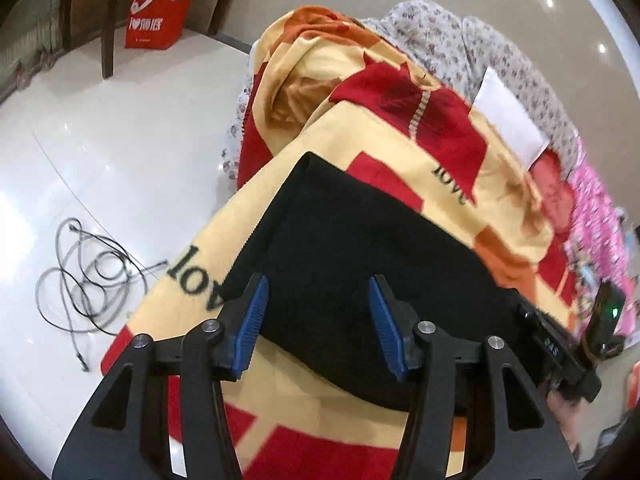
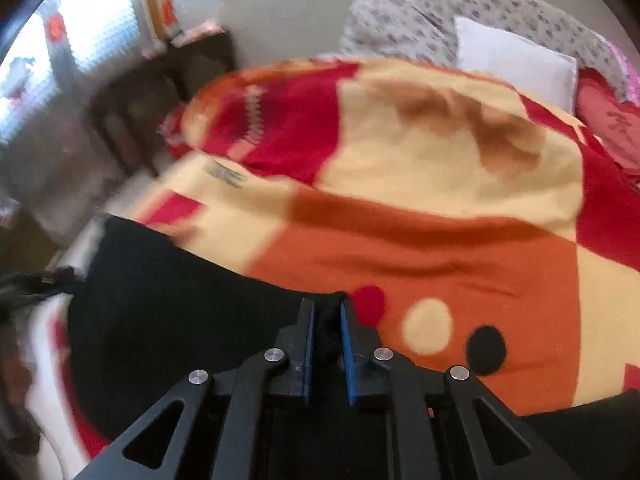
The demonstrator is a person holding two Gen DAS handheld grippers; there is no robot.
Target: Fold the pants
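Black pants (image 1: pixel 360 248) lie folded flat on a red, orange and cream blanket (image 1: pixel 380 128) spread over a bed. My left gripper (image 1: pixel 318 300) hovers over the near part of the pants with its blue pads wide apart and nothing pressed between them. In the right wrist view the pants (image 2: pixel 168 320) fill the lower left. My right gripper (image 2: pixel 326 312) has its pads nearly together on a bunched corner of the black cloth at the pants' right edge. The right gripper's body (image 1: pixel 560 344) shows at the lower right of the left wrist view.
A white pillow (image 2: pixel 516 60) and a floral quilt (image 2: pixel 420 12) lie at the bed's far end. A coiled grey cable (image 1: pixel 88 280) lies on the white floor to the left. A red paper bag (image 1: pixel 156 18) stands by a dark chair leg (image 1: pixel 108 28).
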